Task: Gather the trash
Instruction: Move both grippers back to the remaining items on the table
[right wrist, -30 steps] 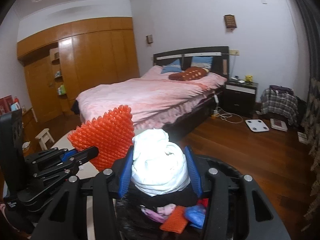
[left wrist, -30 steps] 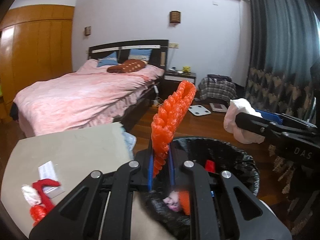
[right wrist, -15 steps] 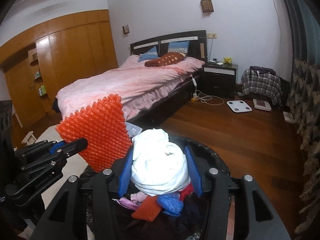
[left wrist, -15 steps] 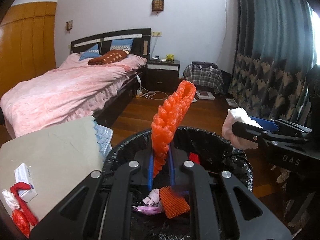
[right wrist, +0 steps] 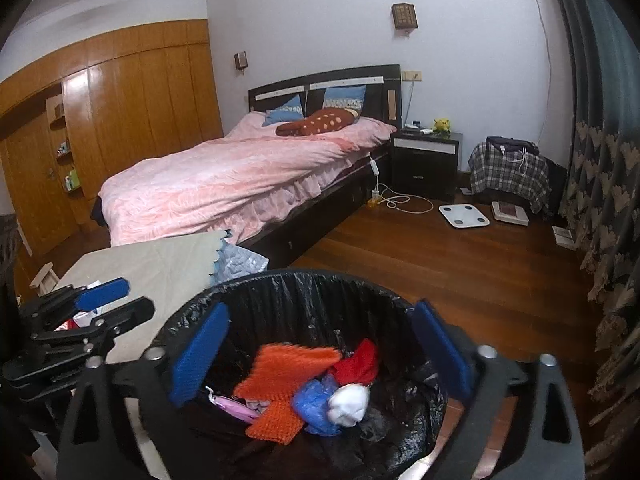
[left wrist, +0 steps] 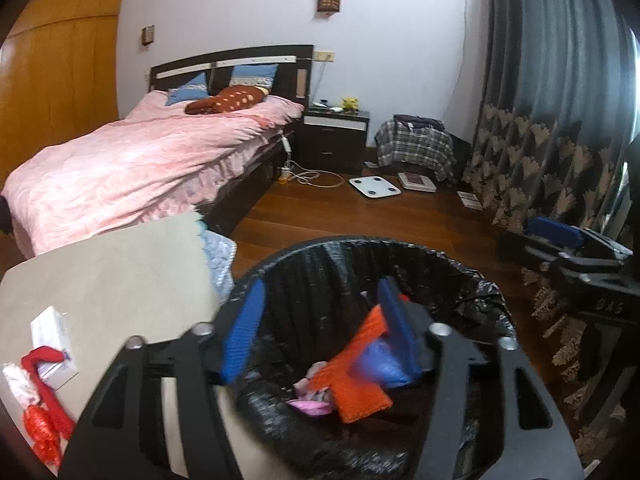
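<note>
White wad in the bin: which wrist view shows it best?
Right wrist: the white wad lies in plain sight among the trash in the bin. In the left wrist view I cannot make it out in the bin; orange and blue trash fills that spot.

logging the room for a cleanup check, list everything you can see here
trash bin: one, black liner, front centre
orange foam sheets: two, in bin
white wad: one, in bin
blue bag: one, in bin
red scraps: some, on beige table
white box: one, on table
bed: one, pink cover
nightstand: one, dark
scale: one, white, on floor
plaid cloth: one, by curtain
left gripper: jaws just opened, empty
right gripper: jaws just opened, empty
</note>
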Demonstrator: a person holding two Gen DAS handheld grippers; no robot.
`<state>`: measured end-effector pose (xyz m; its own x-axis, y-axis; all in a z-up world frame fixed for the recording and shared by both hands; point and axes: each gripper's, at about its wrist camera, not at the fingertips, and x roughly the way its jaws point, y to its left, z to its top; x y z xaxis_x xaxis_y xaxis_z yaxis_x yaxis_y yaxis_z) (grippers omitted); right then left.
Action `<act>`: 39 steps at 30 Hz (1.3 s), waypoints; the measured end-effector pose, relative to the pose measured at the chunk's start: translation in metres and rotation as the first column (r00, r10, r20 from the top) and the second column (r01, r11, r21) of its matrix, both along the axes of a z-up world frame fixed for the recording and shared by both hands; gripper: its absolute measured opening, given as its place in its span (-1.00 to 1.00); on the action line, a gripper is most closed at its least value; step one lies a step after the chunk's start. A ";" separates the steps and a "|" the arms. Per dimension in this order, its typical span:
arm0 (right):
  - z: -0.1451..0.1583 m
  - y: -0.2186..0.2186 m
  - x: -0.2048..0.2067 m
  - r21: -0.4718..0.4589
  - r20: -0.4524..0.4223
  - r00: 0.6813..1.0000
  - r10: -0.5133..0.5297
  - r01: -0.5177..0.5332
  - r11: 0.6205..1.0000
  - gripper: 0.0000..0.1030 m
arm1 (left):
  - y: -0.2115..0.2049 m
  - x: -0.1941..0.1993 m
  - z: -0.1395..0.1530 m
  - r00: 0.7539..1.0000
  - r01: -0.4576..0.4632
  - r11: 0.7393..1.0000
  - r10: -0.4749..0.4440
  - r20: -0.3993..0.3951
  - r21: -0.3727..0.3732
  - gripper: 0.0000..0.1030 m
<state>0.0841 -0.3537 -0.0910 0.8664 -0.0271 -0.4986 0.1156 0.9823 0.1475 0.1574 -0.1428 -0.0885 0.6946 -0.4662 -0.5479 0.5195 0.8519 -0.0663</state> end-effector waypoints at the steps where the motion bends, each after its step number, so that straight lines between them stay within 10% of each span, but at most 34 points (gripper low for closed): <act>1: 0.002 0.003 -0.001 0.003 0.004 1.000 0.005 -0.005 1.000 0.89 | 0.008 -0.002 0.002 1.000 -0.016 1.000 0.016 0.005 -0.003 0.37; 7: 0.009 0.032 0.002 0.032 0.006 0.998 0.064 -0.064 0.997 0.89 | 0.058 -0.011 0.016 0.992 -0.124 0.992 0.124 0.023 -0.021 0.67; 39: -0.020 0.252 0.069 -0.010 -0.040 0.912 0.409 -0.410 0.912 0.89 | 0.288 -0.023 -0.016 0.853 -0.520 0.846 0.520 0.033 0.116 0.69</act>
<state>0.1526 -0.1017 -0.1106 0.7849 0.3168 -0.5325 -0.2921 0.9471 0.1329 0.1343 0.1454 -0.1044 0.8174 0.0306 -0.5752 -0.0020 0.9987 0.0503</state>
